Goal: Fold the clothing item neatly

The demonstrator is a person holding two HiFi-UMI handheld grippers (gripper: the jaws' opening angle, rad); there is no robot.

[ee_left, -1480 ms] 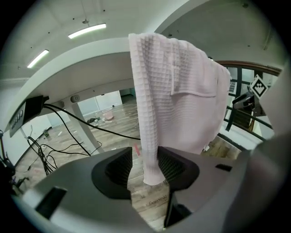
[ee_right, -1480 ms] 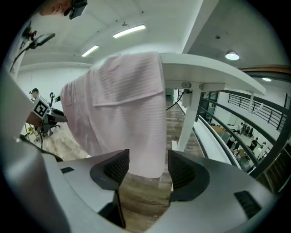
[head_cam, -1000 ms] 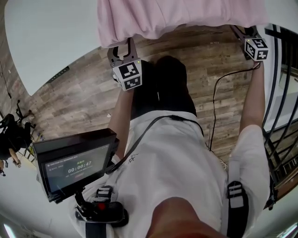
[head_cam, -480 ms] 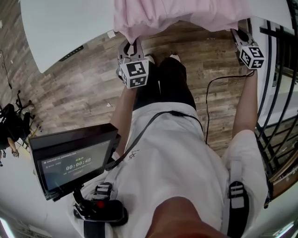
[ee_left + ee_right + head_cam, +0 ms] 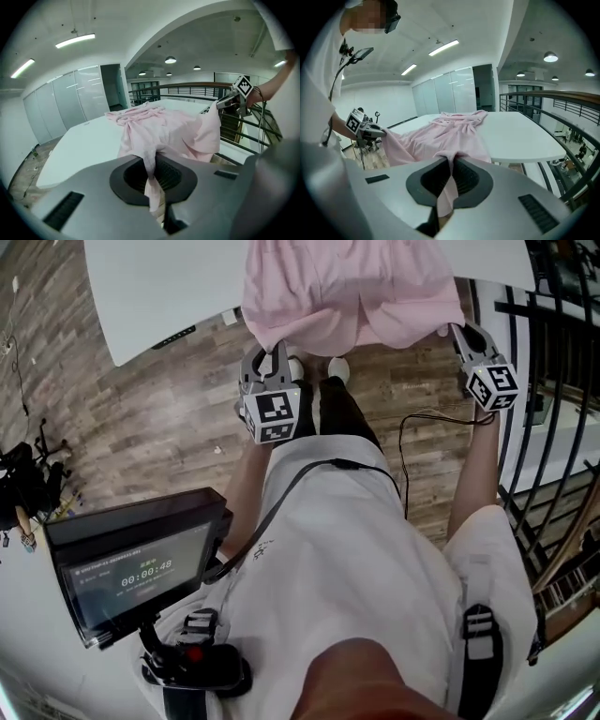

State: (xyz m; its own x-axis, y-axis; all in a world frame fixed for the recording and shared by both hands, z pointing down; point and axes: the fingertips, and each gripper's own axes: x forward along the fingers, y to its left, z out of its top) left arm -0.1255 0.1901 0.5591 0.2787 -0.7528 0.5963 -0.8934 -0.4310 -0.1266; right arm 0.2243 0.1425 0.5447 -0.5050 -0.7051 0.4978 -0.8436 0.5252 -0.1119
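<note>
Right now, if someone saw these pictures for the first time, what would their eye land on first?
The pink garment, spilling off the near edge of the white table at the top of the head view. Next, the left gripper and right gripper, each shut on a bunch of its lower edge, holding it above the wooden floor. A timer screen glows at lower left.

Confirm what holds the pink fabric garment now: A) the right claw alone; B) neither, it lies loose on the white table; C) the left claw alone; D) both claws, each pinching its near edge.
D: the left claw and the right claw are each shut on a fold of the pink fabric garment, which trails back onto the white table.
</note>
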